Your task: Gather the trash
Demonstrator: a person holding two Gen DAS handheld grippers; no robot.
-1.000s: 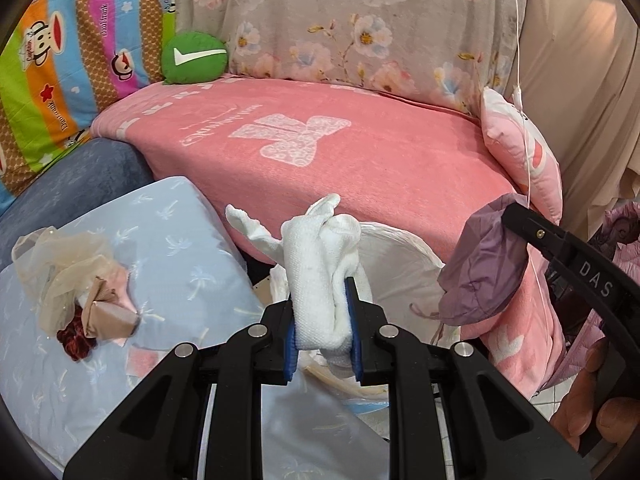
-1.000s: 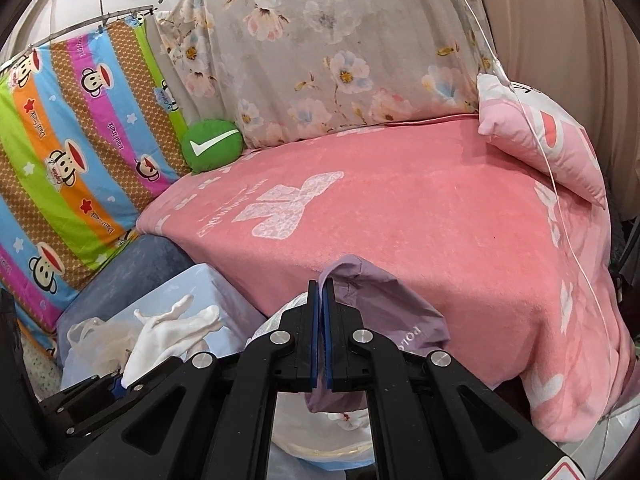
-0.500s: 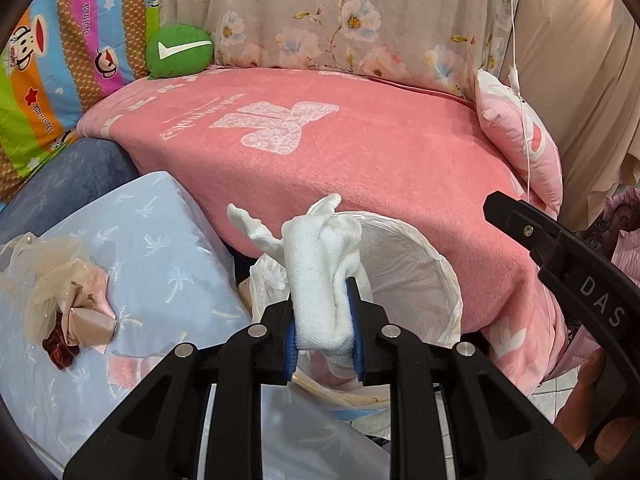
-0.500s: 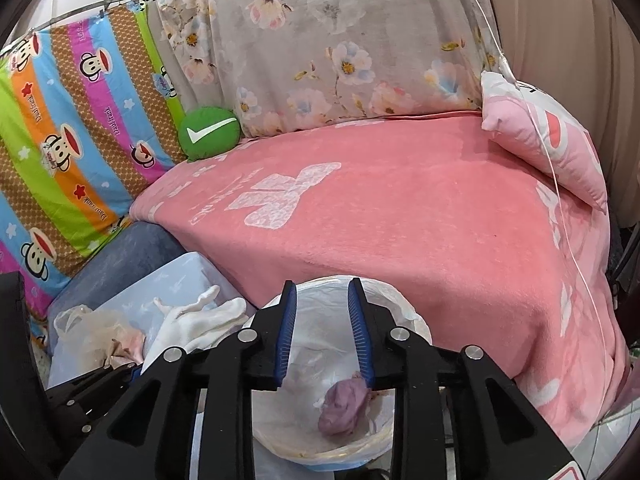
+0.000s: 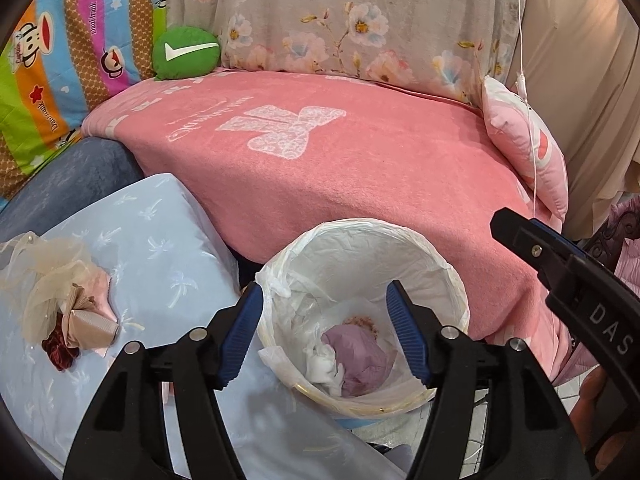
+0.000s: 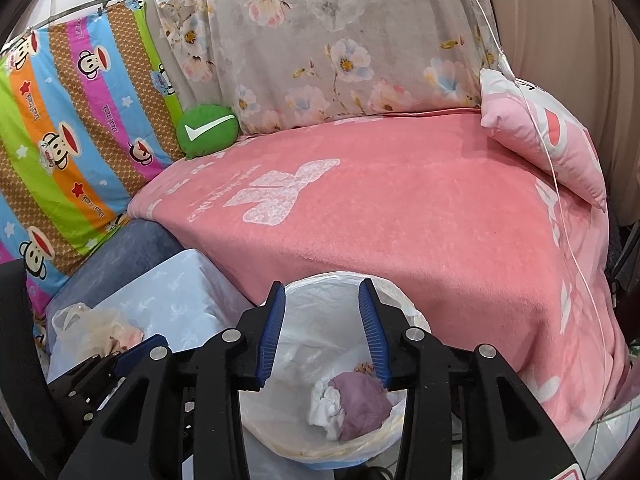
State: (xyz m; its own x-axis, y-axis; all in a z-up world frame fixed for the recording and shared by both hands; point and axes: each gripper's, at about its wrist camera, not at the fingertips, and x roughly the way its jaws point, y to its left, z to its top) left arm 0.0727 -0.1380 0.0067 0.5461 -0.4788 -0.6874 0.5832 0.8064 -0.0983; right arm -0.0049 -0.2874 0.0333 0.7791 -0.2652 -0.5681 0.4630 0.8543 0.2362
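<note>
Both grippers – left gripper [image 5: 325,334], right gripper [image 6: 322,332] – hang over the lined bin [image 5: 452,276], jaws opening, empty; reaching for the gauzy scraps [image 5: 60,296] could clip its rim.

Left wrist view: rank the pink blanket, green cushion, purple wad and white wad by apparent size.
1. pink blanket
2. green cushion
3. purple wad, nearly the cushion's size but nearer the camera, so unsure
4. white wad

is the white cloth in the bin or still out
In. The white cloth lies at the bottom of the lined bin, beside the purple wad.
</note>
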